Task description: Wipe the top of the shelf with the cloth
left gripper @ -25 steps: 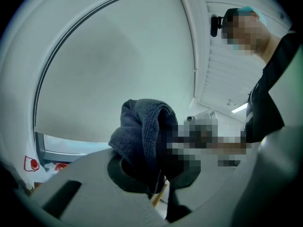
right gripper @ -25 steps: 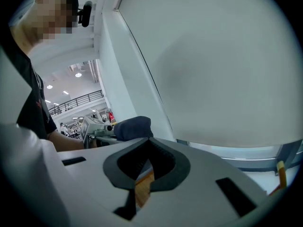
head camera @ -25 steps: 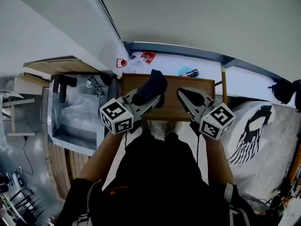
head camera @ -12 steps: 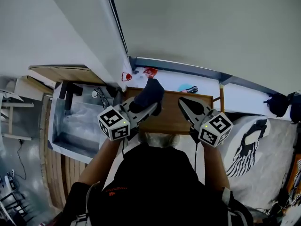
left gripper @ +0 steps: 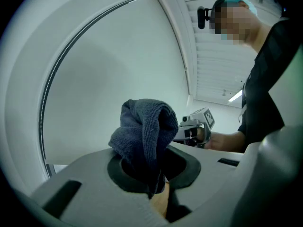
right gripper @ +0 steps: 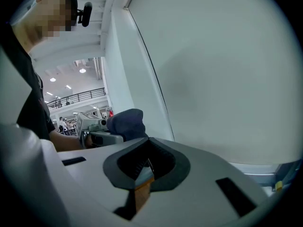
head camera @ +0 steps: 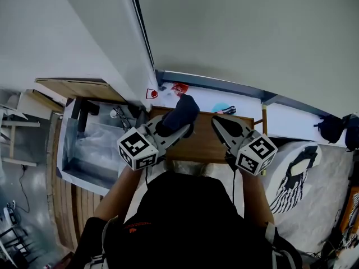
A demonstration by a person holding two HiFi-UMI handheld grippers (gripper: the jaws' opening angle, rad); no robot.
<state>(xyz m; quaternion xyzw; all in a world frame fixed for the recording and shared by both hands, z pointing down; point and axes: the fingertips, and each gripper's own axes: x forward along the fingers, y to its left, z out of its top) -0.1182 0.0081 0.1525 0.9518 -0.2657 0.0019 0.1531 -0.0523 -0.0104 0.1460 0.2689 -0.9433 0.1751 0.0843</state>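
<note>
A wooden shelf top [head camera: 208, 144] lies in front of me against the white wall. My left gripper [head camera: 180, 126] is shut on a bunched dark blue cloth [head camera: 179, 114], which it holds over the back left part of the shelf. In the left gripper view the cloth [left gripper: 144, 136] sticks up from between the jaws of the left gripper [left gripper: 156, 186]. My right gripper [head camera: 220, 122] hovers over the right half of the shelf top. Its jaws are closed in the right gripper view [right gripper: 147, 167], with nothing between them. The cloth [right gripper: 125, 123] shows there to the left.
A white ledge [head camera: 247, 102] behind the shelf carries a red item [head camera: 179, 87] and a blue item [head camera: 223, 106]. A metal bin [head camera: 92, 144] stands at the left. A black bag [head camera: 331, 128] and a striped object [head camera: 291, 178] are at the right.
The head view has shifted. Both grippers stay over the shelf top, and the left one with the cloth has gone slightly farther toward the wall.
</note>
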